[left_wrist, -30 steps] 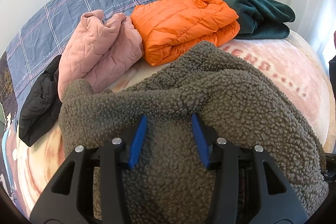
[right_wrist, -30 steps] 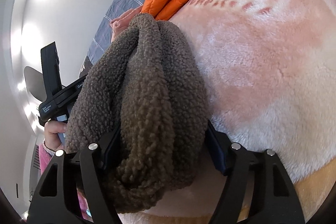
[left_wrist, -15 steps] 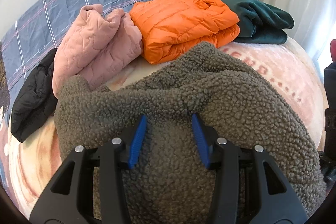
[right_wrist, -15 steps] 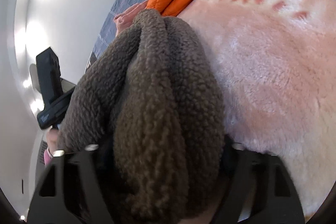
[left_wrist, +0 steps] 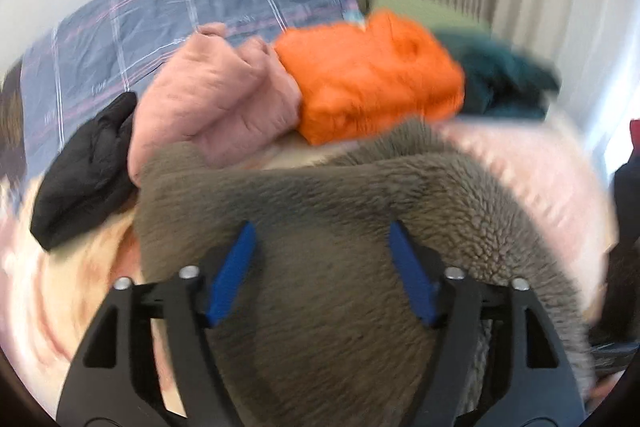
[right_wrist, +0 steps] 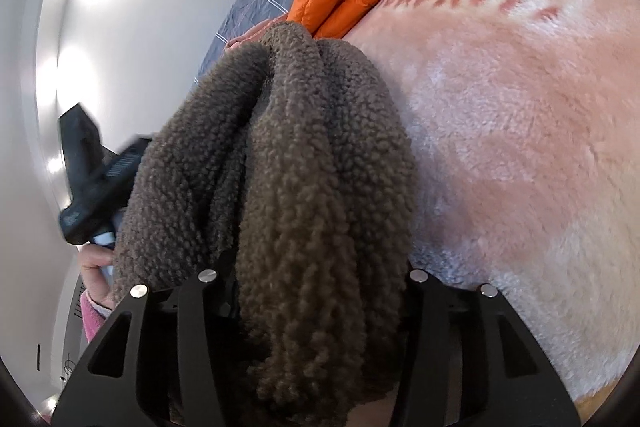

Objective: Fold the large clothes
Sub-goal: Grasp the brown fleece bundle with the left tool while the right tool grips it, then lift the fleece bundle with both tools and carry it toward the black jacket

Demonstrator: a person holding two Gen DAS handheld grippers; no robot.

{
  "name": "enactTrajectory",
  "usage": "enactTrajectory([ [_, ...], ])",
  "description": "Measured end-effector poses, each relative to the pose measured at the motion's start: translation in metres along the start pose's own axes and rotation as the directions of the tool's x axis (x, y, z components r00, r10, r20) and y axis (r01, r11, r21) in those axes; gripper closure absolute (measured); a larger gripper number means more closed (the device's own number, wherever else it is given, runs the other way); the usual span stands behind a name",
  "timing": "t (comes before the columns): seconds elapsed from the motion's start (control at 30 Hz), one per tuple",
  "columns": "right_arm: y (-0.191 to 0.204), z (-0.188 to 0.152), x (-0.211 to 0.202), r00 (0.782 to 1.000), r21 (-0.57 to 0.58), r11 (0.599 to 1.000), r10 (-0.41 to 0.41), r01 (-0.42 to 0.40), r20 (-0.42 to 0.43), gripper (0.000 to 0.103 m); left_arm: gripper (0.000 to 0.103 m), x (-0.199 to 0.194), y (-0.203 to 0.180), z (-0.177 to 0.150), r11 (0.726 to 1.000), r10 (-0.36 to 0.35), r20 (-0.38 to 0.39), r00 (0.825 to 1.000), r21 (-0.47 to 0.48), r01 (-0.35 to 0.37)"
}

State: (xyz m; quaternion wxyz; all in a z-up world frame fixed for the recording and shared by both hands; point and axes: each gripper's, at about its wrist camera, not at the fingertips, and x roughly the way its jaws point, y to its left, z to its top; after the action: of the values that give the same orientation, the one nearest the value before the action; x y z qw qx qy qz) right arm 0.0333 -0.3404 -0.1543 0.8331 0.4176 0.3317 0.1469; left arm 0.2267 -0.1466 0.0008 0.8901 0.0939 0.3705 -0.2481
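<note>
A grey-brown fleece jacket [left_wrist: 360,195] is bunched in a thick fold and held up over the bed. My left gripper [left_wrist: 322,233] has its blue fingers [left_wrist: 234,267] spread around a wad of the fleece. In the right wrist view the same fleece [right_wrist: 304,155] fills the space between the black arms of my right gripper [right_wrist: 320,267]; its fingertips are hidden under the cloth. The left tool and the hand holding it [right_wrist: 92,187] show at the left of that view.
Folded clothes lie at the head of the bed: a pink quilted jacket [left_wrist: 212,99], an orange puffer [left_wrist: 368,79], a dark green fleece [left_wrist: 504,83] and a black garment [left_wrist: 84,163]. A pink plush blanket [right_wrist: 520,127] covers the bed. A blue plaid pillow [left_wrist: 160,19] leans on the wall.
The left view has swung and blurred, and the left fingers stand wider apart on the fleece. The right gripper has pushed deeper into the fleece, hiding its fingers.
</note>
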Motion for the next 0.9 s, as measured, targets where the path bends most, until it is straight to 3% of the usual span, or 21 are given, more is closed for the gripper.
enactTrajectory([
  [0.03, 0.0, -0.001, -0.002, 1.0, -0.002, 1.0, 0.001, -0.001, 0.001, 0.053, 0.02, -0.012, 0.015, 0.0, 0.998, -0.036, 0.031, 0.999, -0.059, 0.038],
  [0.1, -0.002, -0.002, -0.002, 1.0, 0.001, 1.0, 0.006, -0.006, 0.001, 0.053, 0.016, -0.018, 0.035, -0.003, 0.995, -0.03, 0.039, 0.999, -0.097, 0.034],
  [0.17, -0.001, -0.001, -0.002, 1.0, -0.003, 1.0, 0.005, -0.005, 0.003, 0.052, 0.015, -0.014, 0.06, -0.01, 0.993, -0.005, 0.015, 1.0, -0.117, 0.007],
  [0.23, -0.002, -0.002, -0.002, 1.0, -0.005, 1.0, 0.01, -0.01, 0.004, 0.051, 0.013, -0.008, 0.085, -0.018, 0.984, -0.023, -0.01, 1.0, -0.175, 0.021],
  [0.37, -0.003, -0.003, -0.003, 1.0, -0.008, 1.0, 0.013, -0.013, 0.005, 0.05, 0.004, 0.011, 0.123, -0.031, 0.934, -0.169, -0.018, 0.985, -0.321, 0.154],
  [0.5, -0.003, -0.002, -0.001, 1.0, -0.008, 1.0, 0.016, -0.016, 0.006, 0.049, 0.002, 0.033, 0.137, -0.027, 0.895, -0.244, -0.018, 0.97, -0.389, 0.218],
  [0.8, -0.005, -0.002, -0.001, 1.0, -0.008, 1.0, 0.022, -0.022, 0.008, 0.048, 0.002, 0.086, 0.145, -0.035, 0.829, -0.393, 0.002, 0.92, -0.433, 0.355],
  [0.9, -0.005, -0.001, 0.0, 1.0, -0.009, 1.0, 0.025, -0.025, 0.007, 0.047, 0.002, 0.101, 0.152, -0.043, 0.759, -0.479, 0.027, 0.878, -0.49, 0.429],
])
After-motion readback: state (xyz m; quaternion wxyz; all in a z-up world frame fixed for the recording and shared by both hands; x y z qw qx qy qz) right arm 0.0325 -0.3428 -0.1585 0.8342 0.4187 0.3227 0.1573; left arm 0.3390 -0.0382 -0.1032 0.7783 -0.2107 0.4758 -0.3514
